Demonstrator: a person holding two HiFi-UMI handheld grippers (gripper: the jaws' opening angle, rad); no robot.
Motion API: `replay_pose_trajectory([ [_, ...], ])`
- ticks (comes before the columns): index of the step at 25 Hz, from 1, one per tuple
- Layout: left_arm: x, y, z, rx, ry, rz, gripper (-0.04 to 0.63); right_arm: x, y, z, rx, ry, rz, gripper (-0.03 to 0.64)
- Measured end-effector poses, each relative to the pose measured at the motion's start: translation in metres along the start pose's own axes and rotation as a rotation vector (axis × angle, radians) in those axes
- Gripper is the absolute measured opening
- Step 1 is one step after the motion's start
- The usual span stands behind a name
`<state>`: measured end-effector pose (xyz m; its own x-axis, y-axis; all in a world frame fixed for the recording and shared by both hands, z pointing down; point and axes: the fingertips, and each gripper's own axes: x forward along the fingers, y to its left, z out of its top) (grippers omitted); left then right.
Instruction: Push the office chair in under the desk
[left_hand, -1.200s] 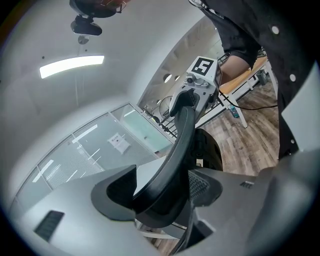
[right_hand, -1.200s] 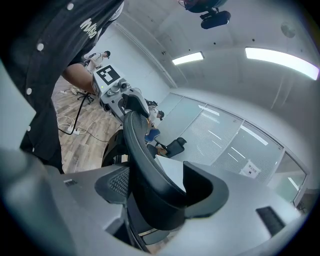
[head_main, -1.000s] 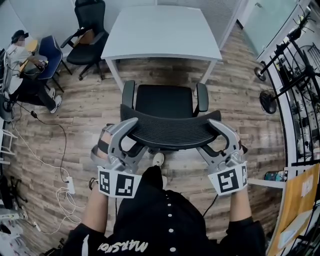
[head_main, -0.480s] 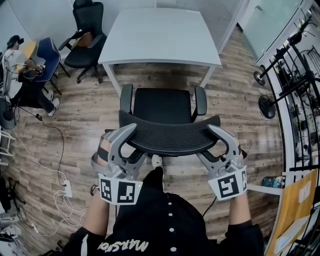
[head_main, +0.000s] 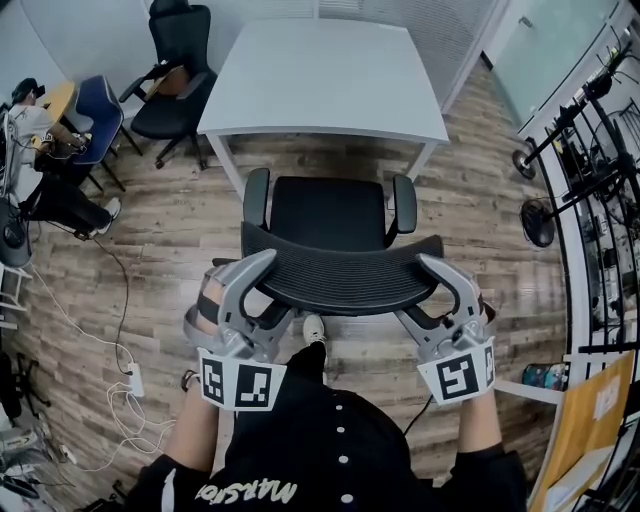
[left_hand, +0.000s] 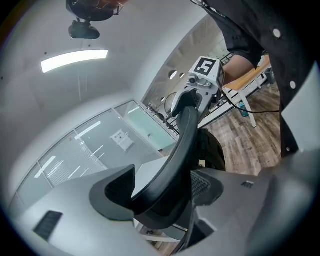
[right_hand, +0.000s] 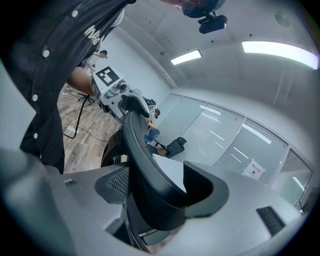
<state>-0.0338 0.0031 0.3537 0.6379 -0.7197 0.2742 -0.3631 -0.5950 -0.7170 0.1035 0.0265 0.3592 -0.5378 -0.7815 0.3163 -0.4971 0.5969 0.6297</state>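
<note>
The office chair (head_main: 330, 215) is seen standing on the wooden floor (head_main: 170, 220) just short of the white desk (head_main: 320, 75), its seat turned toward the desk and none of it yet under the top. A strip of floor is left showing between the seat's far edge and the desk's near edge. The curved mesh backrest (head_main: 340, 275) is held at both ends: the left gripper (head_main: 268, 285) is clamped over its left end and the right gripper (head_main: 418, 288) over its right end. In each gripper view the black rim is caught between the two jaws (the left gripper (left_hand: 165, 200) and right gripper (right_hand: 160, 200) alike). A shoe (head_main: 314, 327) is visible below the backrest, between the grippers. At the far left, a black chair (head_main: 175, 60) and a blue chair (head_main: 95, 110) are placed beside the desk, and a seated person (head_main: 40, 150) is partly shown. Cables (head_main: 110, 330) are trailed across the floor at the left; a floor fan (head_main: 540, 220) stands at the right.
</note>
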Motion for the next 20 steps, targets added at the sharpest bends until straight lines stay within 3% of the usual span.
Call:
replay_pose_trajectory([
  [20,0.061,0.034,-0.012,-0.004,0.003,0.008,0.302,0.045,-0.051,-0.026,-0.004,-0.007,-0.001,0.307],
])
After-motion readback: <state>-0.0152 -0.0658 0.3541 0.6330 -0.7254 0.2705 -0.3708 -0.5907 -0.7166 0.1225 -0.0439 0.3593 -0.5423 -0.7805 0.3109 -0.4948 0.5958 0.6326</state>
